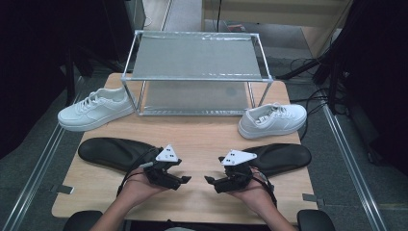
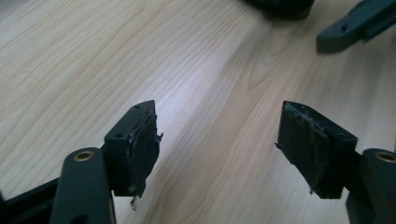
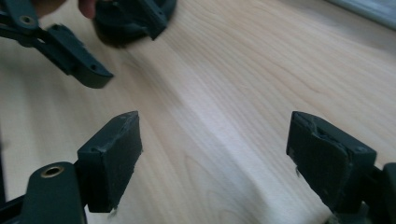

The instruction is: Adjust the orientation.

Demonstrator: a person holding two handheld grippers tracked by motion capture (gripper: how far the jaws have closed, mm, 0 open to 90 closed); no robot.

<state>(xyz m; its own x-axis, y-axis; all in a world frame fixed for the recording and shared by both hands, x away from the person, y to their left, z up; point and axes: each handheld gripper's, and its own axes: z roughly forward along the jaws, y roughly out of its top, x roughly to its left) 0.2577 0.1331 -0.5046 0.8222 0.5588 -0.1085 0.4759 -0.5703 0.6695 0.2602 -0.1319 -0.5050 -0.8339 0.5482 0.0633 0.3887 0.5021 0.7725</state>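
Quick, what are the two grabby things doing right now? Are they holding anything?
Left hand-held gripper: open, holding nothing, over the light wooden table.
Right hand-held gripper: open, holding nothing, over the same table.

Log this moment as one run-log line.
left gripper: open, empty, over table | right gripper: open, empty | left insole, right insole: flat, untouched | shoes: beside rack

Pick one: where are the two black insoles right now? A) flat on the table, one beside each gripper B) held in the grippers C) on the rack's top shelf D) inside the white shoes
A: the left insole and the right insole lie flat on the table, while the left gripper and the right gripper are open with nothing between their fingers.
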